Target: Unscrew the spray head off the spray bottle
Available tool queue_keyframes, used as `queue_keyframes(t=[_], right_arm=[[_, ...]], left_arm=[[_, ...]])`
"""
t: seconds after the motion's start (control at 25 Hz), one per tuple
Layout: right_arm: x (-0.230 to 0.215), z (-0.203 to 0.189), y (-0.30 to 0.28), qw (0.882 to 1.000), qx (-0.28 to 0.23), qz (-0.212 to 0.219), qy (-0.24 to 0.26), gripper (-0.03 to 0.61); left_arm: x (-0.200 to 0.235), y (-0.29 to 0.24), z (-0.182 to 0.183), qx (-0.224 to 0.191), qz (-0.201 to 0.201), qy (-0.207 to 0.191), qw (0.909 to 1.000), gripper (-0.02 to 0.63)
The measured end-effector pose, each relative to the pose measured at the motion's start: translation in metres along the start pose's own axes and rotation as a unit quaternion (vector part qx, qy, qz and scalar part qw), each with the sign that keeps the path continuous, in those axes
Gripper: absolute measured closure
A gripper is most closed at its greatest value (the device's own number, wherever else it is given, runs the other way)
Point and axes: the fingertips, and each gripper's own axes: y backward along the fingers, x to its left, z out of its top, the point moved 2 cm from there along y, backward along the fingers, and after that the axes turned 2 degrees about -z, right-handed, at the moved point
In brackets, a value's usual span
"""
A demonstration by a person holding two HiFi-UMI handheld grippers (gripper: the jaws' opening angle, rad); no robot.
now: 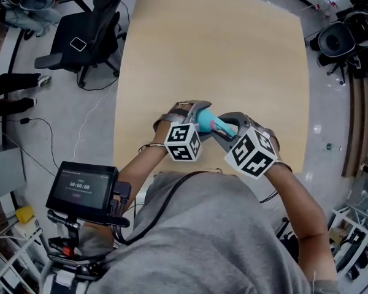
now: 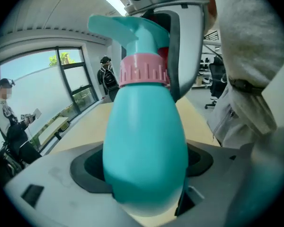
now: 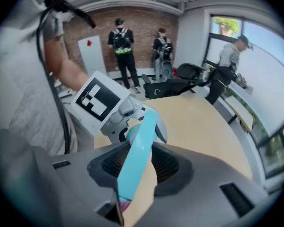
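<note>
— Where's the bottle (image 2: 144,145), and what is it made of?
— It's over the table (image 1: 214,48), toward the top's 6 o'clock edge. Smooth, glossy teal plastic, egg-shaped, narrowing to a pink collar (image 2: 143,73) with fine upright ridges. The head (image 2: 125,25) beyond the collar is the same teal, with an angular snout.
— How does it lie?
— In the head view it's on its side, head pointing to about 4 o'clock.
— The left gripper (image 1: 195,116)?
— At the bottle's 10 o'clock end, clamped on the fat body. Its dark pads (image 2: 87,167) press in from both sides.
— And the right gripper (image 3: 142,160)?
— At the 4 o'clock end. Its jaws stand apart around the head. The teal strip leans along one ribbed pad (image 3: 109,163), and a wedge of table shows between it and the other.
— The table itself?
— Pale, matt, wood-look, with rounded corners.
— Any writing?
— Each gripper's white cube (image 1: 184,143) bears black square markers. A screen (image 1: 83,185) at 8 o'clock shows pale characters, too small to read.
</note>
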Motion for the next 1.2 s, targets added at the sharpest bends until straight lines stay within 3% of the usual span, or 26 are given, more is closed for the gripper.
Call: queue_keyframes(t=[0.08,0.12,0.2,0.24,0.28,0.32,0.36,0.4,0.44,0.48,0.52,0.56,0.6,0.64,0.68,0.72,0.8,0.88,0.92,1.0,1.12,1.2], right_arm=[[0.01,-0.004,0.008,0.989,0.02,0.015,0.143,0.451],[0.016,-0.008,0.011,0.972,0.028,0.025,0.234,0.47],[0.024,-0.017,0.015,0.909,0.033,0.038,0.413,0.549],[0.026,-0.019,0.015,0.877,0.03,0.038,0.478,0.549],[0.026,-0.019,0.014,0.854,0.026,0.033,0.518,0.549],[0.025,-0.017,0.014,0.842,0.022,0.027,0.538,0.549],[0.021,-0.016,0.014,0.84,0.022,0.017,0.541,0.549],[0.013,-0.015,0.013,0.847,0.027,0.004,0.531,0.548],[0.003,-0.015,0.012,0.863,0.035,-0.011,0.504,0.547],[-0.01,-0.016,0.013,0.887,0.039,-0.027,0.459,0.54],[-0.023,-0.017,0.015,0.916,0.034,-0.043,0.397,0.481],[-0.035,-0.016,0.019,0.946,0.019,-0.056,0.32,0.377],[-0.046,-0.015,0.025,0.97,-0.006,-0.067,0.232,0.33],[-0.055,-0.013,0.034,0.987,-0.037,-0.078,0.137,0.304],[-0.064,-0.012,0.044,0.992,-0.075,-0.091,0.04,0.274],[-0.071,-0.011,0.055,0.987,-0.115,-0.103,-0.055,0.26],[-0.072,-0.008,0.068,0.951,-0.189,-0.103,-0.22,0.255],[-0.059,0.002,0.062,0.915,-0.233,-0.085,-0.317,0.255],[-0.053,0.01,0.054,0.907,-0.241,-0.086,-0.334,0.256],[-0.051,0.023,0.038,0.905,-0.24,-0.119,-0.33,0.256],[-0.064,0.039,0.027,0.91,-0.233,-0.2,-0.277,0.256],[-0.072,0.047,0.031,0.914,-0.229,-0.233,-0.241,0.269]], left_arm=[[-0.015,0.005,0.005,-0.013,-0.049,-0.022,0.9985,0.213],[-0.025,0.008,0.007,-0.018,-0.077,-0.035,0.9962,0.212],[-0.045,0.012,0.01,-0.026,-0.125,-0.046,0.9908,0.213],[-0.05,0.013,0.011,-0.03,-0.137,-0.04,0.9893,0.213],[-0.053,0.012,0.012,-0.034,-0.14,-0.031,0.9891,0.213],[-0.052,0.011,0.013,-0.037,-0.136,-0.02,0.9898,0.213],[-0.049,0.01,0.015,-0.04,-0.128,-0.005,0.991,0.213],[-0.042,0.008,0.017,-0.044,-0.114,0.013,0.9925,0.213],[-0.033,0.007,0.018,-0.046,-0.094,0.031,0.994,0.213],[-0.023,0.005,0.019,-0.045,-0.069,0.045,0.9956,0.213],[-0.012,0.004,0.019,-0.039,-0.04,0.053,0.997,0.213],[-0.002,0.002,0.018,-0.03,-0.01,0.058,0.9978,0.213],[0.008,0.001,0.016,-0.022,0.019,0.064,0.9975,0.213],[0.018,0.001,0.013,-0.016,0.046,0.077,0.9958,0.213],[0.027,0.001,0.009,-0.013,0.07,0.097,0.9927,0.213],[0.036,0.003,0.003,-0.012,0.093,0.121,0.9882,0.213],[0.052,0.008,-0.011,-0.009,0.137,0.166,0.9766,0.213],[0.065,0.014,-0.02,-0.01,0.172,0.201,0.9642,0.213],[0.07,0.016,-0.021,-0.013,0.183,0.215,0.9592,0.213],[0.076,0.016,-0.012,-0.025,0.191,0.228,0.9544,0.213],[0.073,0.01,0.011,-0.045,0.182,0.219,0.9576,0.212],[0.07,0.008,0.026,-0.06,0.175,0.215,0.9591,0.213]])
